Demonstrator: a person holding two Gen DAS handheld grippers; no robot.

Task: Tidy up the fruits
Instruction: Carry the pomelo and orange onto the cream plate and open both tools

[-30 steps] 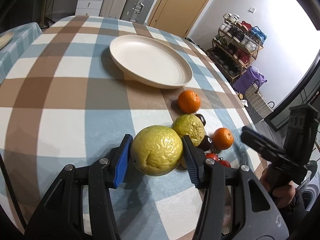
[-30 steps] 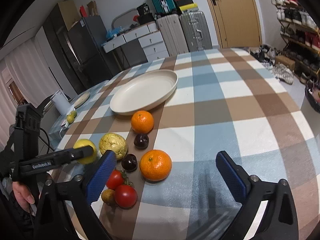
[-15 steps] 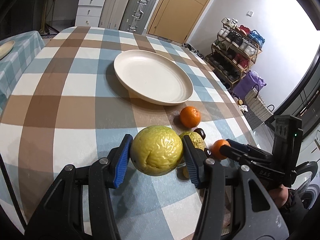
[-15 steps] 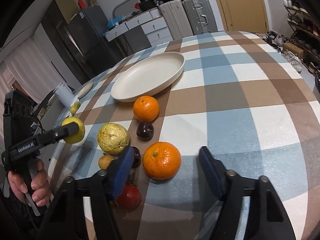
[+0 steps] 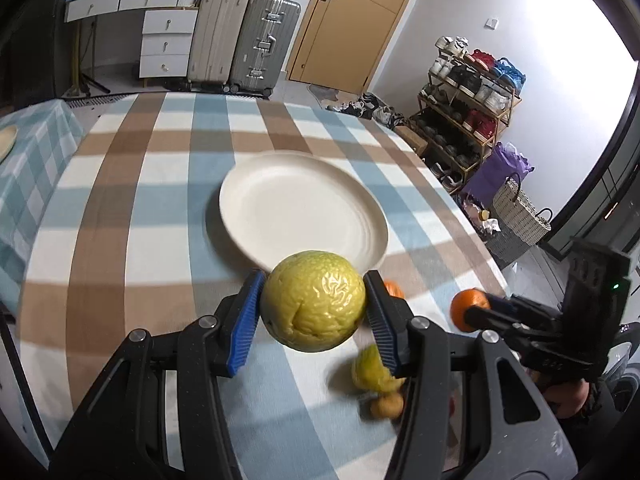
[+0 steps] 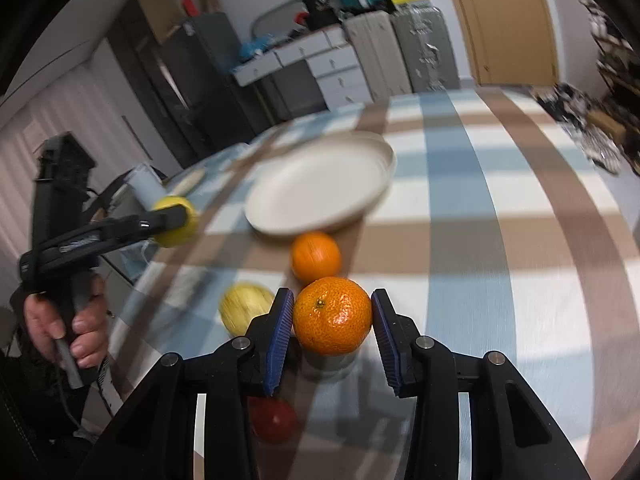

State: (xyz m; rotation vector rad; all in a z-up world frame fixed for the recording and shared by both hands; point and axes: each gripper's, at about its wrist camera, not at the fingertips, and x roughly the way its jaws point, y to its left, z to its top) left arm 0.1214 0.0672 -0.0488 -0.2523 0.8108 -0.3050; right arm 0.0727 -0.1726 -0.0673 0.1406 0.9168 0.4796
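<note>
My left gripper (image 5: 314, 312) is shut on a large wrinkled yellow-green citrus (image 5: 315, 300) and holds it above the table, just short of the cream plate (image 5: 296, 210). My right gripper (image 6: 331, 324) is shut on an orange (image 6: 332, 320), lifted off the table; it shows in the left wrist view (image 5: 469, 309) too. On the cloth lie a second orange (image 6: 315, 257), another yellow-green citrus (image 6: 245, 305) and a red tomato (image 6: 274, 420). The plate (image 6: 320, 184) holds nothing.
The table has a blue, brown and white checked cloth (image 5: 120, 216). A small brownish fruit (image 5: 386, 406) lies by the citrus (image 5: 372, 372). Suitcases (image 5: 244, 40), drawers and a shoe rack (image 5: 468, 92) stand beyond the table. A second table stands at the left (image 5: 24, 152).
My right gripper closed on the near orange and lifted it. My left gripper carried the big citrus higher and toward the plate.
</note>
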